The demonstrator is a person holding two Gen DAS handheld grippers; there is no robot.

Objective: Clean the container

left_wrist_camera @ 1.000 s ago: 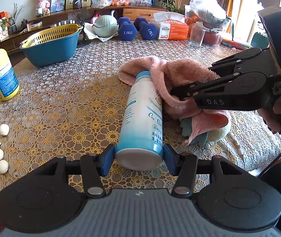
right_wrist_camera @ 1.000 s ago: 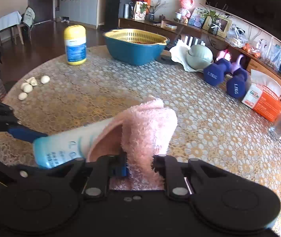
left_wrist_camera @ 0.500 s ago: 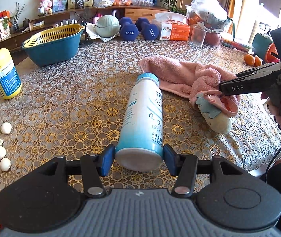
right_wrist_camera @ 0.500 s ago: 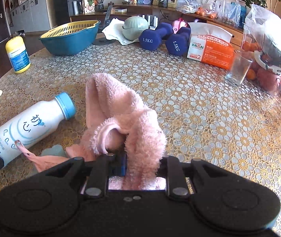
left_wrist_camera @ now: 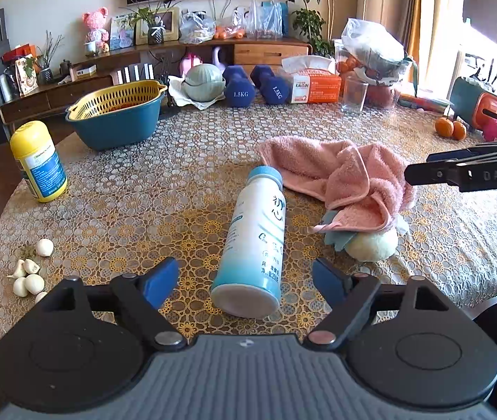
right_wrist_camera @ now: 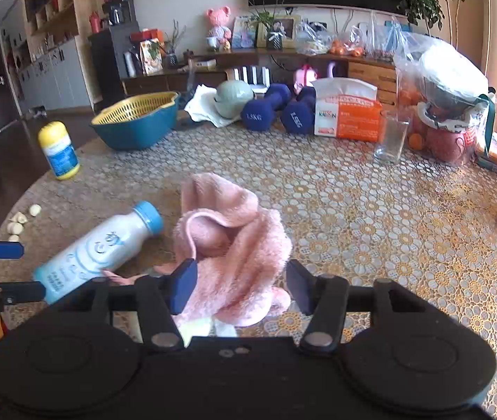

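A white and blue bottle (left_wrist_camera: 257, 241) lies on its side on the lace tablecloth, its base toward me. My left gripper (left_wrist_camera: 245, 278) stands open, its blue pads apart on either side of the base without touching it. A crumpled pink towel (left_wrist_camera: 346, 178) rests to the right of the bottle, partly over a pale green plush piece (left_wrist_camera: 370, 245). In the right wrist view the bottle (right_wrist_camera: 99, 246) lies at the left and the towel (right_wrist_camera: 234, 245) is heaped just ahead of my open right gripper (right_wrist_camera: 239, 285), loose between the pads.
A yellow-capped jar (left_wrist_camera: 38, 162) and garlic cloves (left_wrist_camera: 29, 274) sit at the left edge. Further back stand a teal bowl holding a yellow strainer (left_wrist_camera: 115, 115), blue dumbbells (left_wrist_camera: 239, 87), a tissue box (left_wrist_camera: 314, 85) and a glass (left_wrist_camera: 353, 96). Oranges (left_wrist_camera: 451, 129) lie at the far right.
Both grippers opened: the left let go of the bottle's base and the right released the pink towel, which now lies heaped on the table beside the bottle. Both pulled back a little.
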